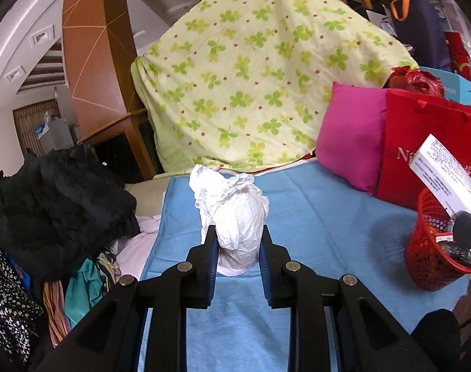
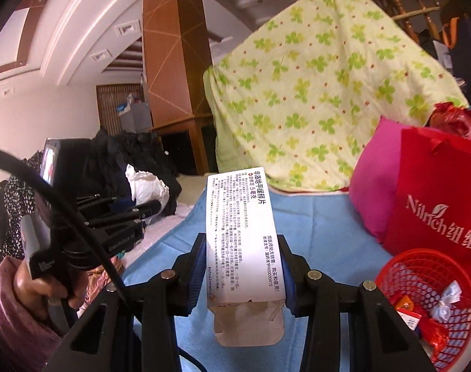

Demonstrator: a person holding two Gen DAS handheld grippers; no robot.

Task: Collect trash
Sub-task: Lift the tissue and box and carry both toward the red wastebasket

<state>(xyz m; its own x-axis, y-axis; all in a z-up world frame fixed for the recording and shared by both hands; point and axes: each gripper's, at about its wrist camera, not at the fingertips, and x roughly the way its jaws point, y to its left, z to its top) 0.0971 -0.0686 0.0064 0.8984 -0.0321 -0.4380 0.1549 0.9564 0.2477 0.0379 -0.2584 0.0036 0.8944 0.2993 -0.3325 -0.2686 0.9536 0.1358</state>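
- Clamping a crumpled white tissue wad (image 1: 235,217), the left gripper (image 1: 237,241) holds it above the blue sheet (image 1: 313,217).
- Right gripper (image 2: 240,266) pinches a white medicine box (image 2: 240,229).
- Red mesh basket (image 2: 400,266), low to its right, holds wrappers (image 2: 434,313) and scraps.

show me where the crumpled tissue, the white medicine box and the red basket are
crumpled tissue (image 1: 235,217), left wrist view, its bulging middle.
white medicine box (image 2: 240,232), right wrist view, its printed face.
red basket (image 2: 403,260), right wrist view, its near rim.
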